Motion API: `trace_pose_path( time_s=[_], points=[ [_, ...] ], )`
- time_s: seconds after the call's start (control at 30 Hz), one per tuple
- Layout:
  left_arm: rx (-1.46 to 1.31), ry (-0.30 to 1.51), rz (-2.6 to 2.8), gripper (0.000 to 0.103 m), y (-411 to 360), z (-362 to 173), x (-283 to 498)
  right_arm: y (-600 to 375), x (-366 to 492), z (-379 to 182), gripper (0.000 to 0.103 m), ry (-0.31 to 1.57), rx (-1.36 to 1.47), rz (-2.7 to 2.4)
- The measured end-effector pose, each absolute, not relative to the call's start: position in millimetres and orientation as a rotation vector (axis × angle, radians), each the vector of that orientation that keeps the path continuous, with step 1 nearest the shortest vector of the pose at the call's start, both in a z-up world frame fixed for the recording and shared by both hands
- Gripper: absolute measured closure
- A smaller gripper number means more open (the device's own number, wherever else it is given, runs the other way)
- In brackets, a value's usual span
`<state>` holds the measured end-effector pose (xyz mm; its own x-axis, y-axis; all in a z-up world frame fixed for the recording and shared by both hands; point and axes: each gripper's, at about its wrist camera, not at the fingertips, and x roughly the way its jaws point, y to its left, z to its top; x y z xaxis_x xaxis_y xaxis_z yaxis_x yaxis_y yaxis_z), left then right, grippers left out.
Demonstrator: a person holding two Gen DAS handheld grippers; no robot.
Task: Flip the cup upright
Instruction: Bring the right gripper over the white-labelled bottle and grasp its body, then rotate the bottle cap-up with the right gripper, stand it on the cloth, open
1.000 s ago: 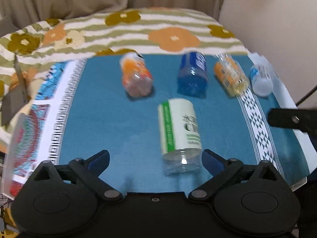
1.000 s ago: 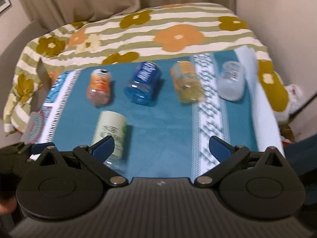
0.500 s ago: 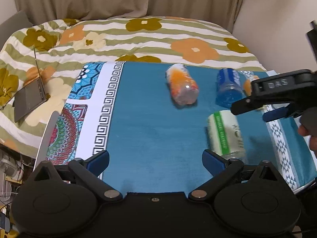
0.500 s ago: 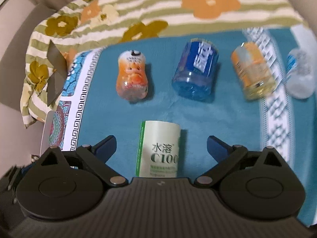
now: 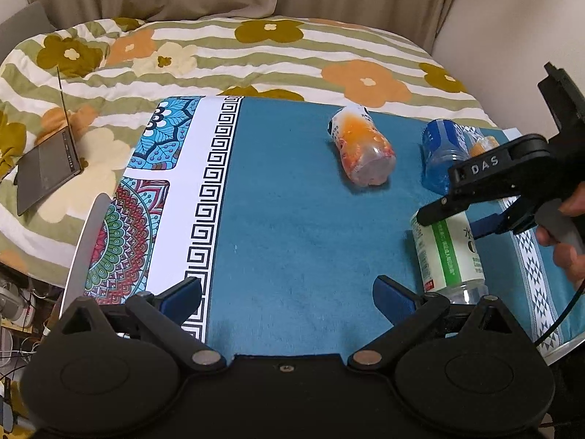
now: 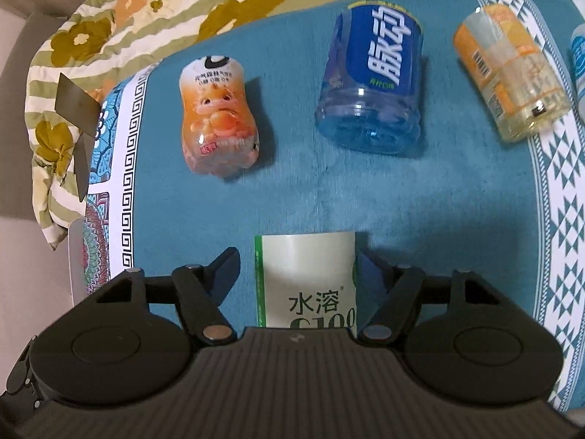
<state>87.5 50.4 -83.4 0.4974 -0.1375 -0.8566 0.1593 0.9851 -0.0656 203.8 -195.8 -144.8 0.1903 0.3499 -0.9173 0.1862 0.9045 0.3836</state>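
Cups lie on their sides across a blue patterned cloth (image 5: 292,241) in the left wrist view, where the left gripper (image 5: 287,298) hangs with its jaws spread wide over bare cloth, holding nothing. To its right lies the white-and-green cup (image 5: 448,256), on its side with its clear base toward the camera. Just above that cup is the right gripper (image 5: 464,219), held in a person's hand (image 5: 565,234). Farther back rest an orange cup (image 5: 362,146) and a blue cup (image 5: 440,153), both tipped over, with a flowered bedspread (image 5: 256,55) behind the cloth and a laptop (image 5: 47,168) at the left edge. From the right wrist view, the right gripper (image 6: 298,267) straddles the white-and-green cup (image 6: 307,278): jaws apart, the right finger (image 6: 369,270) close against the cup's side, possibly touching, and the left finger (image 6: 223,270) apart from it with cloth showing between. Beyond it, in a row on the cloth (image 6: 292,197), lie the orange cup (image 6: 215,117), the blue cup (image 6: 373,80) and a yellow cup (image 6: 508,73), all on their sides and apart from each other.
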Motion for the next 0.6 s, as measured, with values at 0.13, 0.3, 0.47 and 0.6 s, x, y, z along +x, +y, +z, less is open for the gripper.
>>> trace_pose_path(
  time_s=[0.13, 0.3, 0.47, 0.6],
  points=[
    [0.016, 1.035, -0.183, 0.001, 52.7, -83.0, 90.4, -196.6, 203.5, -146.4, 0.027, 1.388, 0.475, 0.124],
    [0.013, 1.033, -0.188, 0.001, 54.2, -81.4, 91.8, -196.7, 201.1, -143.1, 0.031, 1.377, 0.475, 0.131],
    [0.014, 1.023, -0.188, 0.002, 56.3, -76.7, 92.0, -198.9, 184.1, -113.5, 0.033, 1.262, 0.465, 0.148],
    [0.014, 1.013, -0.182, 0.002, 58.5, -72.9, 90.5, -196.6, 157.4, -82.8, 0.033, 1.053, 0.413, 0.139]
  ],
)
